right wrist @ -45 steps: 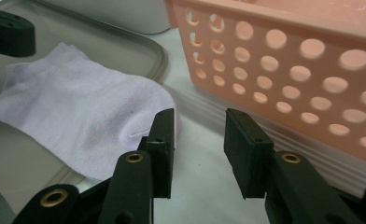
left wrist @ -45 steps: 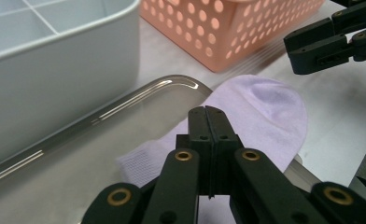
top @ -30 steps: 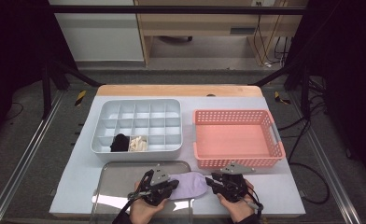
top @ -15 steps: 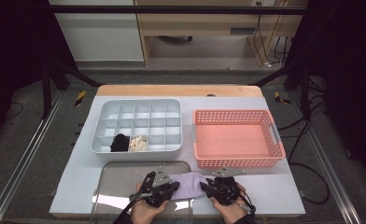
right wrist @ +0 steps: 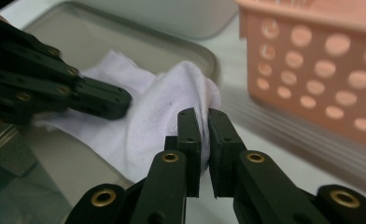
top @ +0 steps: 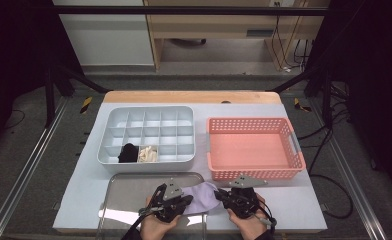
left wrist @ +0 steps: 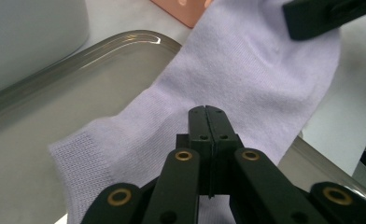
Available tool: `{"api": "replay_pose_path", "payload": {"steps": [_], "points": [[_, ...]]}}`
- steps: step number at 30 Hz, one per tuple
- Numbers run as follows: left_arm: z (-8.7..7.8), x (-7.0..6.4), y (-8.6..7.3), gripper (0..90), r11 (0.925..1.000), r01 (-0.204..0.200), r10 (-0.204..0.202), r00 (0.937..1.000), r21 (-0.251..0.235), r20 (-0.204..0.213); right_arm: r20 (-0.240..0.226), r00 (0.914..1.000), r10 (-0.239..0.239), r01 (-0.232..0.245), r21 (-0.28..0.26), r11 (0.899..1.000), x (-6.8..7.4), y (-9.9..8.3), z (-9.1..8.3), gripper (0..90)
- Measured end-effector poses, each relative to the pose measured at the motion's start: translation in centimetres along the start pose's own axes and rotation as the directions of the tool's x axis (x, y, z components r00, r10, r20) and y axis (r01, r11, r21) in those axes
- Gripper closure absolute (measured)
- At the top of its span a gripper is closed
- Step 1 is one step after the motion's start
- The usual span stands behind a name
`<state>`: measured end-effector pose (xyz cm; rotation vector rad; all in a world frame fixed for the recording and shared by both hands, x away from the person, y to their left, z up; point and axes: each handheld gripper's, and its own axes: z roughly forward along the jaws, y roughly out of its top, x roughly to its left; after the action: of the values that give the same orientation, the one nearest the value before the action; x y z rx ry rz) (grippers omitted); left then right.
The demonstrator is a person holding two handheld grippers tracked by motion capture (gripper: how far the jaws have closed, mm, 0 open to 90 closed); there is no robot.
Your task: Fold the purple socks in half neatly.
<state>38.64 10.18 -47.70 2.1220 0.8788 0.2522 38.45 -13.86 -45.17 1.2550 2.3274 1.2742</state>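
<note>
In the high view, low in the frame just left of centre, a pale lilac knitted sock point(top: 202, 196) lies stretched between the left gripper point(top: 184, 202) and the right gripper point(top: 220, 196), its left part over the right end of a shallow clear plastic tray point(top: 129, 200) and its right part over the white table top point(top: 294, 200). That view is too small to read the jaws, but the gripper views settle it. The left gripper view, at lower centre, shows the left gripper point(left wrist: 206, 116) with its jaws pressed flat together on the sock point(left wrist: 246, 74), near the lower edge of the fabric, the ribbed cuff lying at lower left on the tray point(left wrist: 55, 102); the tip of the other gripper point(left wrist: 328, 16) sits on the sock at upper right. The right gripper view, at centre, shows the right gripper point(right wrist: 204, 126) with a fold of the sock point(right wrist: 172, 98) bunched between its jaws, which stand slightly apart around the cloth, so it seems to be pinching that fold, though the blur leaves the contact a little uncertain. The high view alone shows the wider layout: a grey plastic box of many small compartments point(top: 149, 132) at centre left, with a black bundle point(top: 128, 153) and a cream bundle point(top: 147, 154) in two neighbouring cells of its bottom row, and a salmon-pink perforated plastic basket point(top: 254, 147) at centre right, close above the right gripper.
</note>
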Motion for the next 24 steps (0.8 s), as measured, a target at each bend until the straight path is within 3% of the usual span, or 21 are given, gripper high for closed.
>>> {"api": "replay_pose_path", "payload": {"steps": [3, 13, 16, 19, 20, 22, 24], "points": [[0.1, -0.1, 0.1, 89.4, 1.0000, -0.006, 0.006, 1.0000, 0.005, -0.004, -0.011, 0.9995, -0.029, 0.028, -0.011, 1.000, 0.5, 0.5, -0.3, 85.0], [0.0, -0.1, 0.4, 89.3, 1.0000, -0.005, 0.005, 1.0000, 0.007, -0.006, -0.058, 0.9968, -0.055, 0.054, -0.003, 0.999, 1.8, 1.5, 0.3, 85.0], [-1.3, 0.3, 0.7, 89.3, 0.9995, 0.009, -0.009, 0.9999, -0.031, -0.010, -0.051, 0.9970, -0.058, 0.058, 0.004, 0.998, 1.9, 1.6, 0.2, 85.0], [-3.9, 1.6, 0.6, 89.3, 0.9965, 0.037, -0.040, 0.9984, -0.075, -0.039, -0.034, 0.9977, -0.058, 0.059, 0.009, 0.998, 1.6, 1.6, 0.0, 85.0], [-3.9, 1.6, 0.6, 89.3, 0.9965, 0.037, -0.040, 0.9984, -0.075, -0.039, -0.034, 0.9977, -0.058, 0.059, 0.009, 0.998, 1.6, 1.6, 0.0, 85.0], [-5.7, 2.9, -0.4, 89.3, 0.9961, 0.046, -0.052, 0.9945, -0.075, -0.091, -0.029, 0.9975, -0.064, 0.064, 0.006, 0.998, 1.5, 1.7, 0.0, 85.0], [-6.1, 3.3, -0.9, 89.3, 0.9965, 0.049, -0.057, 0.9924, -0.068, -0.109, -0.027, 0.9975, -0.065, 0.065, 0.009, 0.998, 1.6, 1.8, 0.1, 85.0]]}}
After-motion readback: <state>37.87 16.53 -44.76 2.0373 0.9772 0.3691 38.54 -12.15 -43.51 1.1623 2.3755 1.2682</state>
